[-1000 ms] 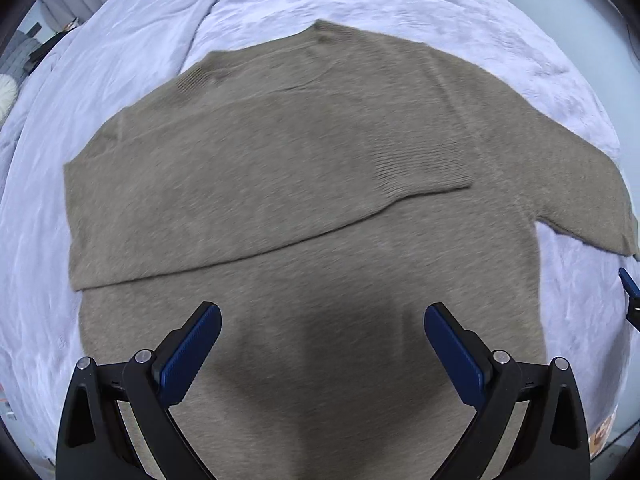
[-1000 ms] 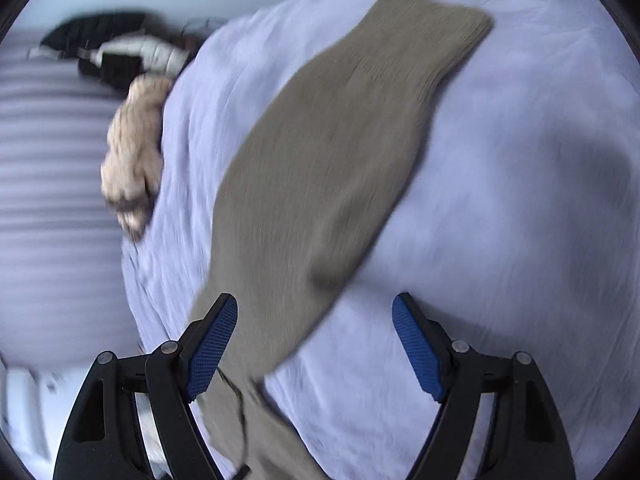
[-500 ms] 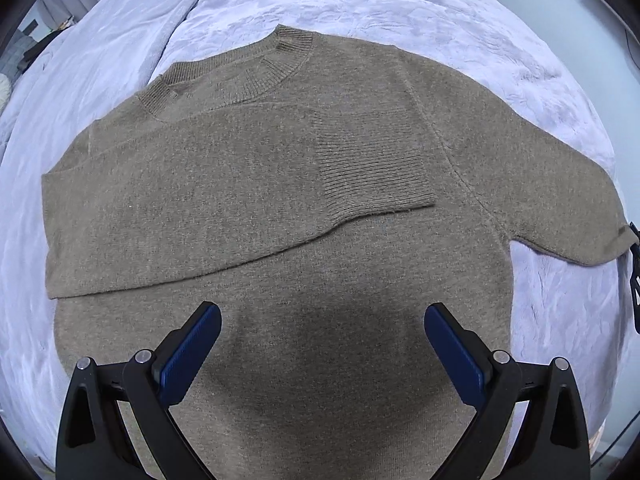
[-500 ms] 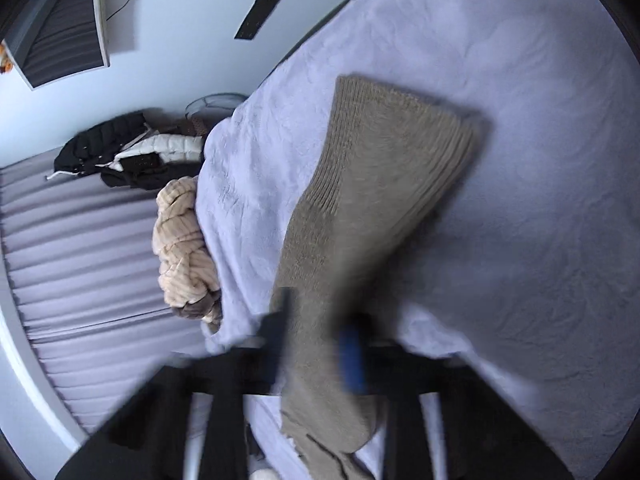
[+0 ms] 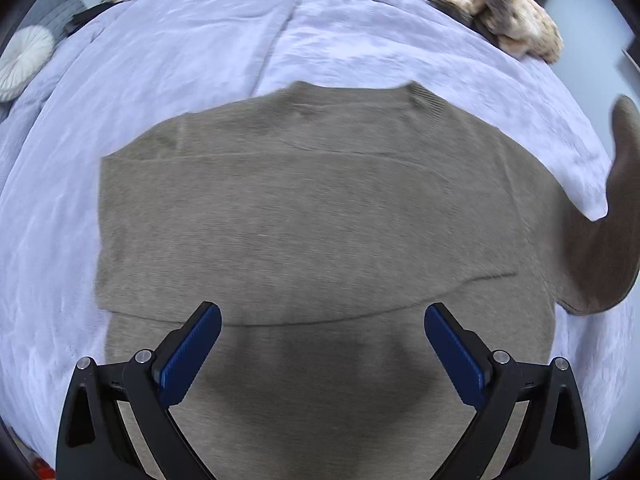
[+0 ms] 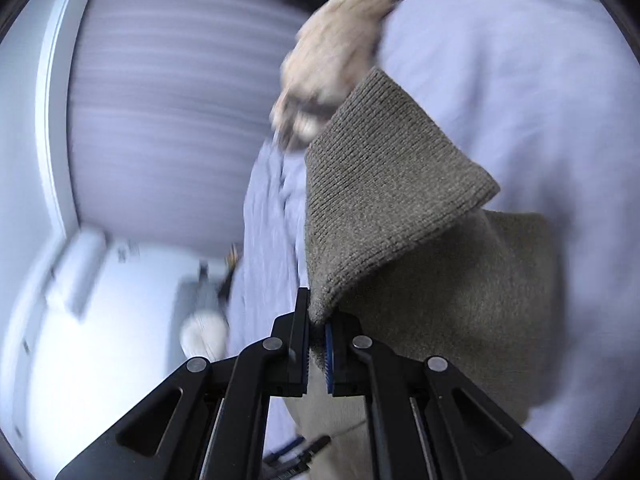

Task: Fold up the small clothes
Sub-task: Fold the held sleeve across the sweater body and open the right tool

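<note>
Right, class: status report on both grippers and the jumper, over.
Left gripper open above taupe knitted jumper. Right gripper shut on its ribbed sleeve cuff, lifted. Nothing obstructing.

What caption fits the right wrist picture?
Right gripper pinching a brown sweater's ribbed sleeve cuff above the lavender bedspread.

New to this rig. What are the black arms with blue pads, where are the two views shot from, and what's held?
No robot here: a person holds a pair of hand-held tongs in each hand, each with a fisheye camera looking along its fingers. In the left view the left tongs are open above a brown sweater spread on a pale bedspread, one sleeve already folded across. In the right view the right tongs are shut on the other sleeve's cuff, lifted off the bed. A fuzzy beige garment lies at the far edge.
</note>
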`<state>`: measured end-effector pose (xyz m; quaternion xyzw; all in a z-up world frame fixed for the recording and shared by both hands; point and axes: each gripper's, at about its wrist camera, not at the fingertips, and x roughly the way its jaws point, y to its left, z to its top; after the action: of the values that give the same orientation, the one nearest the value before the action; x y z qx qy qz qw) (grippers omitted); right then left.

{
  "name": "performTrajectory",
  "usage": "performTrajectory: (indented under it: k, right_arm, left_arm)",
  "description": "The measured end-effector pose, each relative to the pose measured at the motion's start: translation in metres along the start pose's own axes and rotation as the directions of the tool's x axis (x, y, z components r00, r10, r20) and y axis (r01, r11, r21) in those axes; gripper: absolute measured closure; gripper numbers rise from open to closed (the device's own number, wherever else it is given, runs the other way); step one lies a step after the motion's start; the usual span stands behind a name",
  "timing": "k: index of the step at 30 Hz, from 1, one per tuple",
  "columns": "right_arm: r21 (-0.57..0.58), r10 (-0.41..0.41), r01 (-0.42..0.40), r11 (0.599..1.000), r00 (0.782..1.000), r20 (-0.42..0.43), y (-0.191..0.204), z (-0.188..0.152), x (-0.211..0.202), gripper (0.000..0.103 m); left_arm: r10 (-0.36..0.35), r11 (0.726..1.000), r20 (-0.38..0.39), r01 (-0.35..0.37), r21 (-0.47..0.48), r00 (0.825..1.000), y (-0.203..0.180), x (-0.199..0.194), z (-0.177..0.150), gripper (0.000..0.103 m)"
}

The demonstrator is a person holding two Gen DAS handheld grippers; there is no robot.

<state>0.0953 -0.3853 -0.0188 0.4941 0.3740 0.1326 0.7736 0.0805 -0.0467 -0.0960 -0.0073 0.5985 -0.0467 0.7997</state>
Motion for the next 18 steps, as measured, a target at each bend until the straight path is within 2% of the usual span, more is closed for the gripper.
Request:
performTrajectory:
  k: [1,3,5,7,9,10,11,12,13,15,17,18]
  right_arm:
    - [-0.056,-0.028,0.024,0.998,0.997,-0.069,0.014,-0.01,0.029,0.097]
    - [-0.141,-0.08,0.053,0.989,0.978,-0.191,0.032,-0.036,0.086,0.097]
    - [-0.191,-0.147,0.094,0.977,0.945,-0.291,0.036,-0.065,0.136,0.097]
    - [-0.188,-0.2,0.138,0.972,0.909,-0.367,0.028,-0.088,0.176,0.096]
    - [-0.155,-0.254,0.208,0.966,0.879,-0.403,0.016,-0.097,0.198,0.092]
    - [-0.124,-0.259,0.227,0.966,0.873,-0.414,0.009,-0.1,0.201,0.084]
    - [-0.085,-0.233,0.218,0.972,0.878,-0.418,0.005,-0.102,0.199,0.059]
    - [-0.052,-0.195,0.191,0.98,0.888,-0.416,0.003,-0.1,0.196,0.038]
    - [-0.002,-0.133,0.145,0.989,0.905,-0.404,0.002,-0.097,0.19,0.008]
    - [0.093,-0.016,0.055,0.994,0.927,-0.376,0.0,-0.091,0.179,0.005]
    - [0.177,0.077,-0.014,0.984,0.932,-0.353,-0.006,-0.092,0.167,0.005]
    - [0.196,0.097,-0.029,0.98,0.934,-0.344,-0.006,-0.092,0.165,0.005]
  left_arm:
    - [0.009,1.0,0.004,-0.009,-0.015,1.0,0.01,0.0,0.0,0.001]
    - [0.026,0.999,0.007,-0.026,-0.039,1.0,0.029,0.003,-0.001,0.001]
    - [0.04,0.997,0.005,-0.039,-0.062,0.999,0.046,0.006,-0.001,0.001]
    - [0.043,0.996,-0.001,-0.043,-0.081,0.999,0.062,0.01,-0.001,0.001]
    - [0.045,0.995,-0.001,-0.045,-0.092,0.999,0.078,0.013,-0.003,0.001]
    - [0.044,0.994,0.001,-0.044,-0.095,0.999,0.085,0.013,-0.003,0.001]
    - [0.043,0.994,0.001,-0.042,-0.099,0.999,0.091,0.014,-0.004,0.001]
    - [0.037,0.994,0.001,-0.037,-0.106,0.999,0.098,0.014,-0.006,0.001]
    - [0.03,0.993,0.0,-0.03,-0.112,1.0,0.1,0.019,-0.004,0.001]
    - [0.013,0.992,-0.002,-0.013,-0.126,1.0,0.11,0.019,-0.009,0.001]
    - [0.005,0.991,-0.004,-0.006,-0.133,1.0,0.114,0.021,-0.012,0.001]
    - [0.001,0.991,-0.006,-0.002,-0.137,1.0,0.116,0.022,-0.013,0.001]
